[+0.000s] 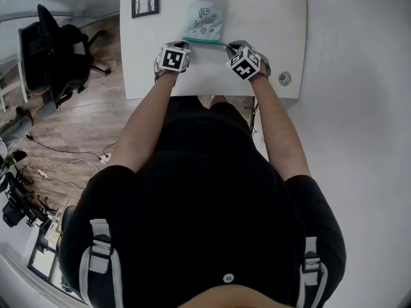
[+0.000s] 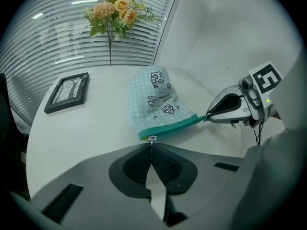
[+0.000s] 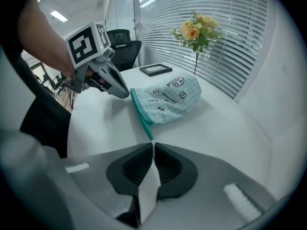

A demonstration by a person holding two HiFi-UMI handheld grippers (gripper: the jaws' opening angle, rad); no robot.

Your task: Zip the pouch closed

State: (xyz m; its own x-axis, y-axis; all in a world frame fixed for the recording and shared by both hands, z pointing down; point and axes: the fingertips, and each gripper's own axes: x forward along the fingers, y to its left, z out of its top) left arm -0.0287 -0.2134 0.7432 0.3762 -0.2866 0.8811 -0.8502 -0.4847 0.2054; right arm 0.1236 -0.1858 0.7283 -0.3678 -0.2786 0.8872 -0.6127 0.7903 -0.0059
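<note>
Head camera looks steeply down from well above onto the white table [image 1: 270, 18]; each gripper camera rides low, close behind its own jaws, facing across the tabletop (the left one sights the right gripper [image 2: 209, 117], the right one the left gripper [image 3: 126, 94]). All three share the checked pouch [image 1: 204, 19]; both gripper views, the flowers [image 2: 117, 11]

Bright office with a white table [image 1: 276, 18].
Blinds [image 2: 57, 37] and flowers [image 2: 117, 11] stood beyond the left gripper [image 2: 152, 146]; a black chair [image 1: 54, 50] sat on wood floor [image 1: 96, 120] to its left.
</note>
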